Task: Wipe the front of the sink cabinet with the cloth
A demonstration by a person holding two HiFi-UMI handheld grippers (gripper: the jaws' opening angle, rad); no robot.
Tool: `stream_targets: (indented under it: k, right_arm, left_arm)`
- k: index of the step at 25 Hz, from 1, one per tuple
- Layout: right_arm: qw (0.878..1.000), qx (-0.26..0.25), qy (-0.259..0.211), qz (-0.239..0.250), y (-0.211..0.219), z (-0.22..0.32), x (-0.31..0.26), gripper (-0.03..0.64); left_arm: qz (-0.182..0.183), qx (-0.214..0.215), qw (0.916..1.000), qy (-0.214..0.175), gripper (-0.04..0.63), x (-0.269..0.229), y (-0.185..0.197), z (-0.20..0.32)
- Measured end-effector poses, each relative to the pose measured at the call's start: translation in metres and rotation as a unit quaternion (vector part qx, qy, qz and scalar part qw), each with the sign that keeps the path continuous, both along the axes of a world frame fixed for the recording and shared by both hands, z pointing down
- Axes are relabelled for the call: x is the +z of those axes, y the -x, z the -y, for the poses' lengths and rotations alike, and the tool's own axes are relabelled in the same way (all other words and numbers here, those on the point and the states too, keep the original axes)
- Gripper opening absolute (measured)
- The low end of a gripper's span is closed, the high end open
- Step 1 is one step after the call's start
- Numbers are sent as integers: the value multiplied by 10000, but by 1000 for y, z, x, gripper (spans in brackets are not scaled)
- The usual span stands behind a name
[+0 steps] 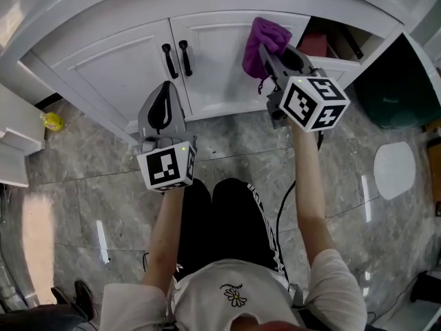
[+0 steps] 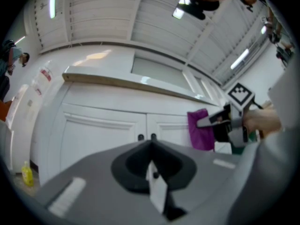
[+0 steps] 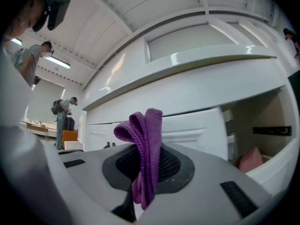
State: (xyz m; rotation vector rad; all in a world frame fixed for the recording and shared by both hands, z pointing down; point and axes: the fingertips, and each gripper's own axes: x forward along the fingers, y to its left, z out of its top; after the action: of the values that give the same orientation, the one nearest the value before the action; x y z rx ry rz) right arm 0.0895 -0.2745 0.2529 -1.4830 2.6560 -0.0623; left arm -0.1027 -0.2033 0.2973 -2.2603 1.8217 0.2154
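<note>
- Cloth [image 3: 143, 149] first: purple, knitted, folded into a thick bunch. It's pinched in the right gripper [image 1: 274, 55], whose jaws are clamped on its middle. A fat loop stands out past the jaws and a short tail hangs below.
- Where is it? Right at the front of the sink cabinet [image 1: 96, 21], by the upper right corner of the right door [image 1: 220, 74]. That's just beside the open shelf space [image 1: 331, 43] at the cabinet's right end. Whether it's touching the door or a shade off it, no view lets me tell.
- Left gripper [image 1: 164, 95] hangs low in front of the left door [image 1: 110, 74], near the cabinet's bottom edge. Its jaws are together with nothing between them, so it's idle.
- Handling, as I read it: soft, light, floppy stuff. It should squash flat against the panel and follow the raised mouldings without marking the paint.
- The hold looks sound where it is, across the folded middle. Taken by a corner, it would likely flap and fold under.
- My guess at the risks: the loop works loose under sideways rubbing, or the hard jaw tips meet the door if pressed too far.
- Two dark handles [image 1: 177, 59] sit at the doors' meeting edge, a likely snag for that knit. Best to work round them.
- No telling from here how much of the front has been wiped.
</note>
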Motion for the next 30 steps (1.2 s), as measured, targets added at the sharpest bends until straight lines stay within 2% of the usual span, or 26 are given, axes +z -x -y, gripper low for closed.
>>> stream_targets:
  k: [3, 6, 14, 22, 30]
  right_arm:
    - [9989, -472, 29, -73, 52, 0, 22, 51]
    - [9970, -717, 113, -273, 90, 4, 40, 51]
    - [9949, -872, 240, -439, 126, 9, 58, 51]
    - [9960, -664, 210, -559, 116, 17, 62, 51]
    - [9983, 64, 167, -559, 48, 29, 62, 51]
  left_arm:
    - [0, 48, 10000, 49, 5, 7, -3, -1]
    - [3, 64, 9999, 85, 5, 13, -6, 0]
    - [-7, 62, 9997, 217, 5, 28, -7, -2]
    - [18, 117, 9996, 245, 5, 30, -10, -3]
    - [13, 85, 9996, 259, 5, 30, -6, -2]
